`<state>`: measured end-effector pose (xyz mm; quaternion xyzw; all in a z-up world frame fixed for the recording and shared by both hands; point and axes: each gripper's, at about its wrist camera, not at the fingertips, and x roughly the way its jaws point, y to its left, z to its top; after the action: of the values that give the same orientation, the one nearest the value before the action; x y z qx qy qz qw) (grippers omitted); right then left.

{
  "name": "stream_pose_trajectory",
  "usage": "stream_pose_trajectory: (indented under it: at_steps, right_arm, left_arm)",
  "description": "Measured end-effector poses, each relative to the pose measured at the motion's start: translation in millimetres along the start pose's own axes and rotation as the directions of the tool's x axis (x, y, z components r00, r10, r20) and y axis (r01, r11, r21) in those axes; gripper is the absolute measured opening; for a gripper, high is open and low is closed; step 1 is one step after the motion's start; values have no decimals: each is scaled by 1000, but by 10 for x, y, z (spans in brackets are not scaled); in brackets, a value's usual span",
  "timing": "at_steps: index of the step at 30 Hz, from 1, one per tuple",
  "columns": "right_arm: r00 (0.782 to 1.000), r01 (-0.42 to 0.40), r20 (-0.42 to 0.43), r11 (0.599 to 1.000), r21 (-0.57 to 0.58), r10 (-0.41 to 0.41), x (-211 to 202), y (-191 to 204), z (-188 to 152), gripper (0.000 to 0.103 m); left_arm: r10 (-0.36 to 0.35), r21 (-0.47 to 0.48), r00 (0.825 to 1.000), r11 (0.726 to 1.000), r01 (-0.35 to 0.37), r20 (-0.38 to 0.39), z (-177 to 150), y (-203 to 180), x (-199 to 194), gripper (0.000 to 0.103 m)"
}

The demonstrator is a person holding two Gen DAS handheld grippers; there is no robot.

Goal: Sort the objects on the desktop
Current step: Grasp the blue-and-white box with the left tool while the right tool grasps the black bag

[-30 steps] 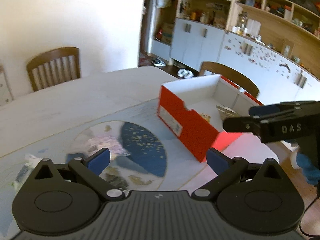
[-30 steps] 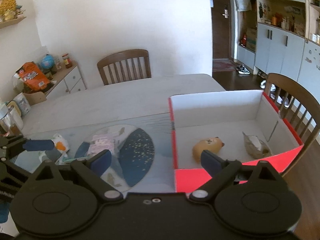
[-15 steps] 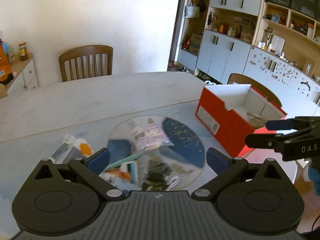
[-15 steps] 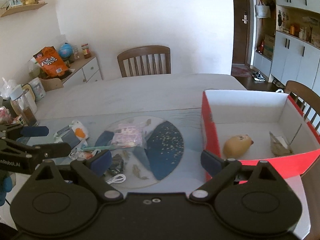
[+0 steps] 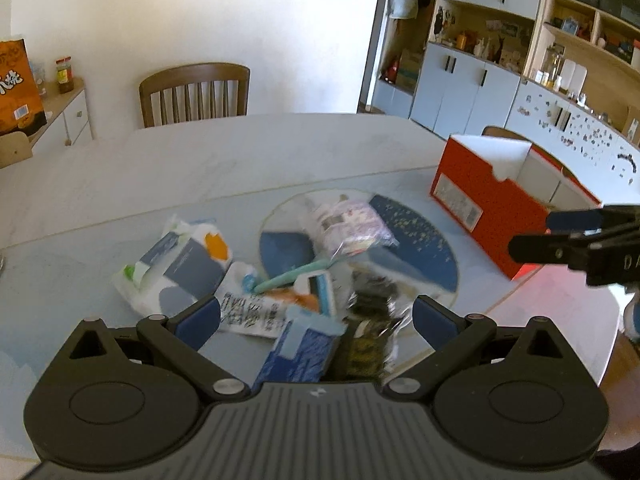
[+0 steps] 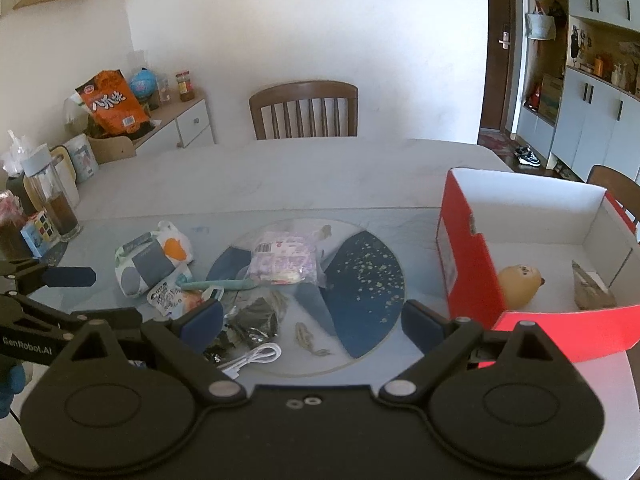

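Observation:
A heap of small items lies on the table: a tissue pack (image 5: 176, 264) (image 6: 154, 258), a clear bag of pink sweets (image 5: 350, 224) (image 6: 282, 262), a teal toothbrush (image 5: 292, 276) (image 6: 218, 285), a dark packet (image 5: 370, 300) (image 6: 256, 316), a white cable (image 6: 256, 356) and a blue box (image 5: 300, 352). A red box (image 5: 492, 204) (image 6: 468, 264) stands to the right and holds a yellow toy (image 6: 518, 285) and a grey packet (image 6: 588, 292). My left gripper (image 5: 316, 318) is open and empty just above the heap. My right gripper (image 6: 312, 320) is open and empty, near the heap and the box.
A wooden chair (image 6: 304, 110) stands behind the table, another (image 6: 616, 188) behind the box. A sideboard (image 6: 176, 120) with a snack bag (image 6: 110, 102) is at the left. Bottles and jars (image 6: 52, 196) stand at the table's left edge. Cabinets (image 5: 480, 84) line the right.
Both grippers have swung left, away from the red box and toward the heap. The left gripper has come down closer to the items. Both stay open and empty.

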<state>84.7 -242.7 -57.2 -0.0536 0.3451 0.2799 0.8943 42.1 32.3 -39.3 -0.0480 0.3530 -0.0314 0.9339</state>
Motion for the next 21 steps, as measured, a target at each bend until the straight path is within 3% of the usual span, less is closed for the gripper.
stream_pose_trajectory:
  at_steps: [21]
  right_arm:
    - [998, 20, -63, 1000, -6, -20, 565, 230, -144, 96]
  left_arm:
    - [-7, 123, 999, 992, 12, -41, -329, 290, 512, 99]
